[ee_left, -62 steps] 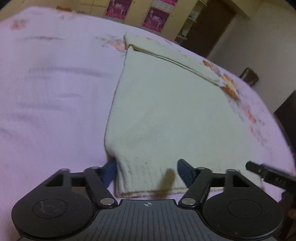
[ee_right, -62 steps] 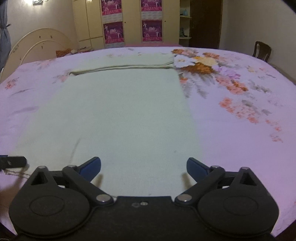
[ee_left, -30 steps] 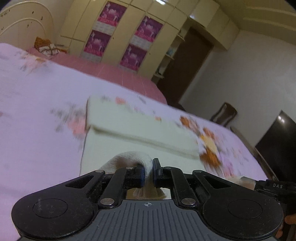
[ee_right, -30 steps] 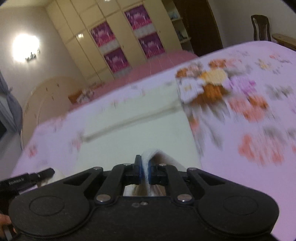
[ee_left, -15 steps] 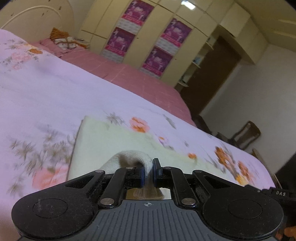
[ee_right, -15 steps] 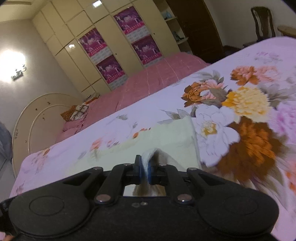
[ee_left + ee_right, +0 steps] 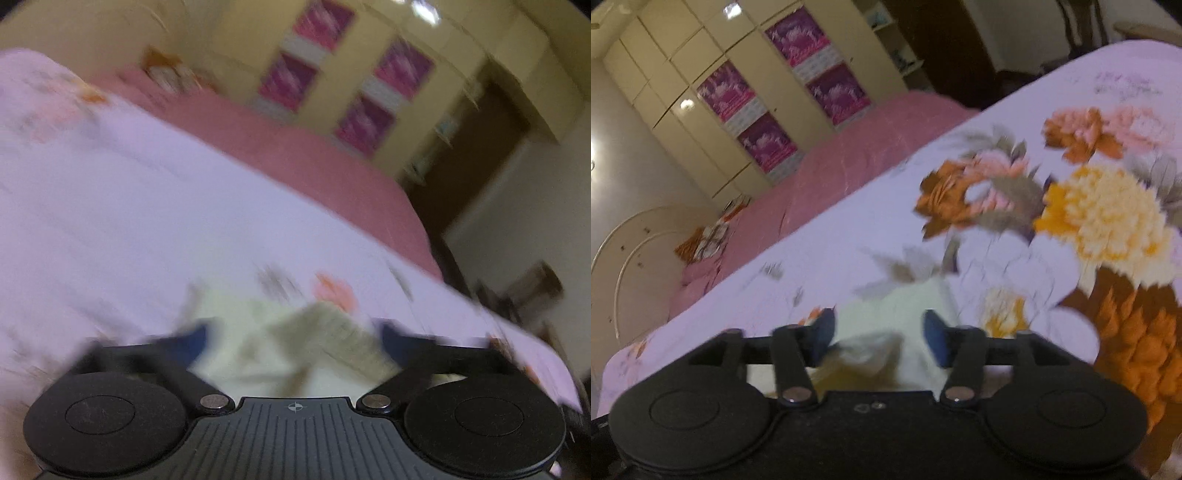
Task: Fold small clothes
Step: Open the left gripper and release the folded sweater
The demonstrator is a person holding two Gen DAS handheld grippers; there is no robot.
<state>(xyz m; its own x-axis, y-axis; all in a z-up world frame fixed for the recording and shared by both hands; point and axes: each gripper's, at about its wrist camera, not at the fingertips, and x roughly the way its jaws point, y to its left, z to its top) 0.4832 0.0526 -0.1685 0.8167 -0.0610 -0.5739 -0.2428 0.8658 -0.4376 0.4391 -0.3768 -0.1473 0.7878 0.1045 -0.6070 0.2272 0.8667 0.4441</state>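
Note:
A pale cream knit garment [image 7: 314,343] lies on the flowered lilac bedspread [image 7: 147,229], blurred by motion. My left gripper [image 7: 291,338] is open, and the garment's ribbed hem sits loose between its fingers. In the right wrist view the same cream garment [image 7: 886,325] lies just under and ahead of my right gripper [image 7: 879,338], which is open too, with a rumpled corner of cloth between its blue pads [image 7: 934,338]. Neither gripper holds the cloth.
The bedspread [image 7: 1089,206] has large orange and yellow flowers to the right. A pink cover [image 7: 820,184] lies at the far side of the bed. Cream wardrobes with purple posters [image 7: 783,92], a dark doorway [image 7: 472,166] and a chair stand beyond.
Both grippers carried the garment's near hem forward toward its far end, then opened and let the cloth go. Both wrist views are blurred by motion.

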